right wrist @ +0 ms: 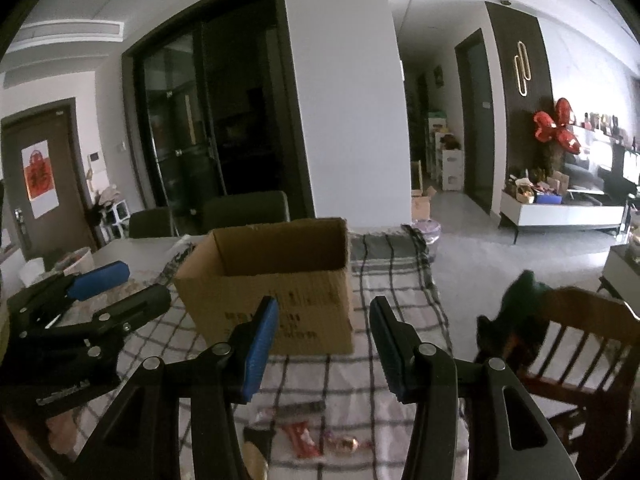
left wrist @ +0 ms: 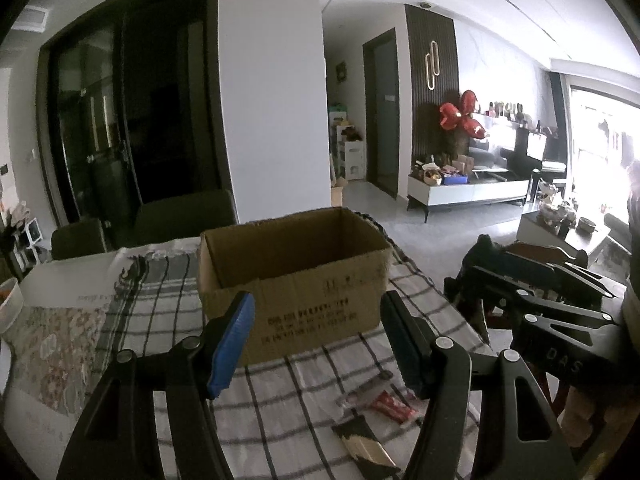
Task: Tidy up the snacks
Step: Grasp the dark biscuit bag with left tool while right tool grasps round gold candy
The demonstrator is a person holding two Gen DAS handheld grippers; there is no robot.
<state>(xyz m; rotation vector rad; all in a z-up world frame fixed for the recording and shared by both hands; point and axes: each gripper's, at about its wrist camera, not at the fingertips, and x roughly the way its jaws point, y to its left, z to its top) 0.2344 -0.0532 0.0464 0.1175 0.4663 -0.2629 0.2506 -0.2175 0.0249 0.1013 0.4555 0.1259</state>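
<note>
An open cardboard box (left wrist: pixel 294 276) stands on the checked tablecloth (left wrist: pixel 160 312); it also shows in the right wrist view (right wrist: pixel 272 284). Small snacks lie on the cloth near me: a red wrapper (left wrist: pixel 392 404), a dark and tan packet (left wrist: pixel 366 442), and in the right wrist view a red wrapper (right wrist: pixel 300 438), a gold candy (right wrist: pixel 346 446) and a dark bar (right wrist: pixel 300 408). My left gripper (left wrist: pixel 318 346) is open and empty above them, short of the box. My right gripper (right wrist: pixel 324 348) is open and empty beside it. Each gripper shows in the other's view: the right one (left wrist: pixel 532 292), the left one (right wrist: pixel 100 288).
A floral cloth (left wrist: pixel 52 344) and a white bowl (left wrist: pixel 10 304) lie at the table's left. Dark chairs (left wrist: pixel 184 212) stand behind the table. A wooden chair (right wrist: pixel 576 344) stands at the right edge. The table's right edge drops to the grey floor (left wrist: pixel 440 232).
</note>
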